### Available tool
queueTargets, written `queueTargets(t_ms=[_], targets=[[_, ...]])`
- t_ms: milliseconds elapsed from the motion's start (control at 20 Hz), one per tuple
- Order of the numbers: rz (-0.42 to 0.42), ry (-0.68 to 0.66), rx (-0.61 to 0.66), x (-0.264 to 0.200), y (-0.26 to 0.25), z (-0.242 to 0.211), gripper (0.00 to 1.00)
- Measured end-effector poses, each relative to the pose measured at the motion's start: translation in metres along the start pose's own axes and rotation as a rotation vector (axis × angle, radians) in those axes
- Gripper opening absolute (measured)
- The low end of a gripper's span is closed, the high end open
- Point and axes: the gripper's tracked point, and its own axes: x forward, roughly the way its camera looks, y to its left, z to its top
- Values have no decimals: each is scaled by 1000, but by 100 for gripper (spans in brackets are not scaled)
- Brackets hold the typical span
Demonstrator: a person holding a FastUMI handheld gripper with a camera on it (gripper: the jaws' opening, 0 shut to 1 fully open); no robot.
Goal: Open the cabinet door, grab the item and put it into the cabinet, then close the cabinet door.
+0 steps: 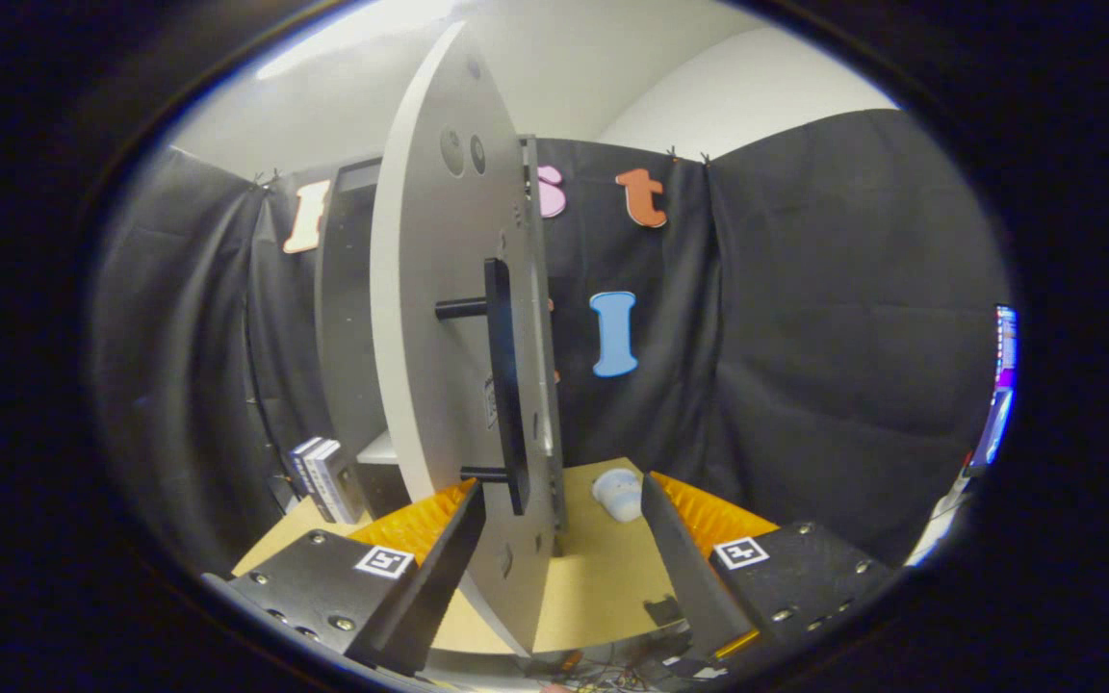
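Tongs-mounted fisheye, close behind cabinet door (439,318) edge, facing forward.

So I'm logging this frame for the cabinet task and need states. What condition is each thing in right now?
cabinet door: swung open, edge-on between the fingers.
door handle: not gripped; lower end sits just ahead of the fingers.
gripper: open, fingers either side of the door, holding nothing.
small pale item: lying on the table, beyond the fingers, not yet picked up.
books: standing upright beside the cabinet.

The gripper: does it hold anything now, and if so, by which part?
Nothing is held. The gripper is open, its fingers spread either side of the open cabinet door, near the lower end of the door's handle, not pressing it.
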Motion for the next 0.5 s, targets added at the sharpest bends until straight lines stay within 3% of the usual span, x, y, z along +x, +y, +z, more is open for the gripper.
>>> queueTargets(t_ms=[500], targets=[[105,-17,61,21,71,4,97]])
